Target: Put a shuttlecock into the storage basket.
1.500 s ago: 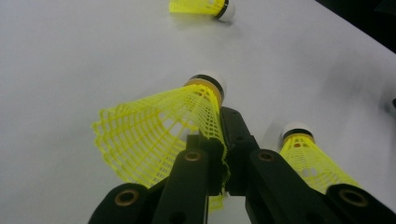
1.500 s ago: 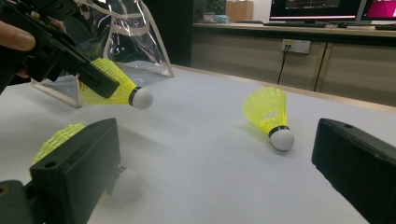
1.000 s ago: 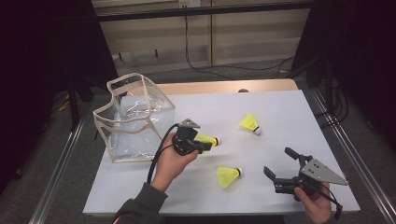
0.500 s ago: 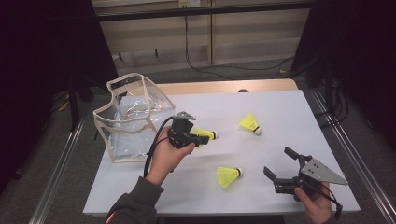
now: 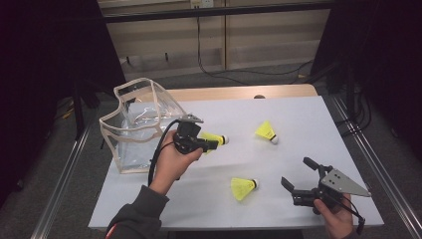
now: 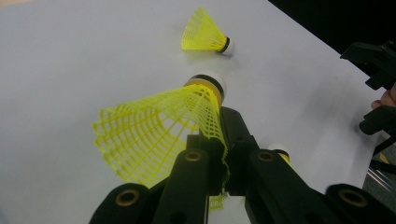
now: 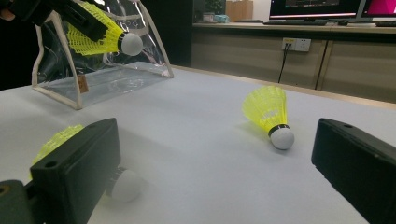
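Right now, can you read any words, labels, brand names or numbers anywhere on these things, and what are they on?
None can be read.
Small brown tag inside the clear bag: too small and blurred to read.
Monitor screens at the back of the room: content too blurred to read.
Held shuttlecock, shuttlecocks on the table, both grippers: no visible print.

No readable text, labels, brand names, numbers or signs are shown in any view. A small brown tag [image 7: 83,84] is seen inside the clear pouch [image 7: 116,77] in the right gripper view, but nothing on it can be read. The monitor screens [image 7: 317,7] at the back are too blurred for any lettering to be made out.
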`<state>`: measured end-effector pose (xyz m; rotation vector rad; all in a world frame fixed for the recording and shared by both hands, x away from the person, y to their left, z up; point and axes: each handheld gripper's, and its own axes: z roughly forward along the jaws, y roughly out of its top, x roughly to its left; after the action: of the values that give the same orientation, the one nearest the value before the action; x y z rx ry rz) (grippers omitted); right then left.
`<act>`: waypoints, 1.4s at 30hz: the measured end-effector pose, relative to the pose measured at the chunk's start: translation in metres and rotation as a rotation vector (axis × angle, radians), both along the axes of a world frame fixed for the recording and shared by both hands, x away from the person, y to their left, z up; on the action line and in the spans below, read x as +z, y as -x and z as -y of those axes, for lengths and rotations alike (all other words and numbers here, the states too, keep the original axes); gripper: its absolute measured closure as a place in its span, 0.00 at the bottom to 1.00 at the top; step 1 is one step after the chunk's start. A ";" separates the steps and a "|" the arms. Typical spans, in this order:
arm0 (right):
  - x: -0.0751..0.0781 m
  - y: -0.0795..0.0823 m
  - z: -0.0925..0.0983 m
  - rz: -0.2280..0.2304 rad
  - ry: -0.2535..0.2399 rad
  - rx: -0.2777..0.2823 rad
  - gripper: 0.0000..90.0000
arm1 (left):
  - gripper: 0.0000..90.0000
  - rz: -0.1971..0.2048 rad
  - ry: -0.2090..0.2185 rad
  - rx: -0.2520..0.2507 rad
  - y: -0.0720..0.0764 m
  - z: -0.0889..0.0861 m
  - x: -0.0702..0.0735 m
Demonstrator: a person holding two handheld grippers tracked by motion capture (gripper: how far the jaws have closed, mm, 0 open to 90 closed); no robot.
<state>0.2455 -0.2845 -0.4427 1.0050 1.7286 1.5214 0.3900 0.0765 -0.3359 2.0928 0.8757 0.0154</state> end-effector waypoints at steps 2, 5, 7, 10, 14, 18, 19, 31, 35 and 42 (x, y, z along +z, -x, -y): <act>0.000 0.000 0.000 0.003 0.003 0.003 0.01 | 0.99 0.003 -0.005 -0.001 0.000 -0.001 0.003; 0.000 0.000 -0.001 0.003 0.005 0.004 0.01 | 0.99 0.004 -0.009 -0.003 0.000 -0.002 0.006; 0.000 0.000 -0.001 0.002 0.007 0.004 0.01 | 0.99 0.010 -0.015 -0.005 0.000 -0.003 0.010; 0.000 0.000 -0.001 0.004 0.006 0.003 0.01 | 0.99 0.013 -0.017 -0.003 -0.001 -0.004 0.015; 0.000 0.000 -0.001 0.003 0.006 0.006 0.01 | 0.99 0.012 -0.016 0.003 -0.002 -0.005 0.020; 0.000 0.000 -0.001 0.002 0.006 0.004 0.01 | 0.99 0.013 -0.027 -0.004 -0.002 -0.006 0.024; 0.000 0.000 -0.001 0.003 0.005 0.003 0.01 | 0.99 0.012 -0.024 -0.002 -0.002 -0.006 0.024; 0.000 0.001 -0.001 0.003 0.008 0.004 0.01 | 0.99 0.016 -0.027 0.005 -0.004 -0.008 0.032; 0.000 0.001 -0.001 0.003 0.008 0.005 0.01 | 0.99 0.020 -0.027 0.008 -0.006 -0.010 0.035; 0.000 0.001 -0.001 0.002 0.009 0.006 0.01 | 0.99 0.017 -0.021 0.017 -0.009 -0.011 0.041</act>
<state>0.2447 -0.2832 -0.4424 0.9938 1.7367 1.5172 0.3989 0.0879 -0.2953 2.1019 0.8873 0.0513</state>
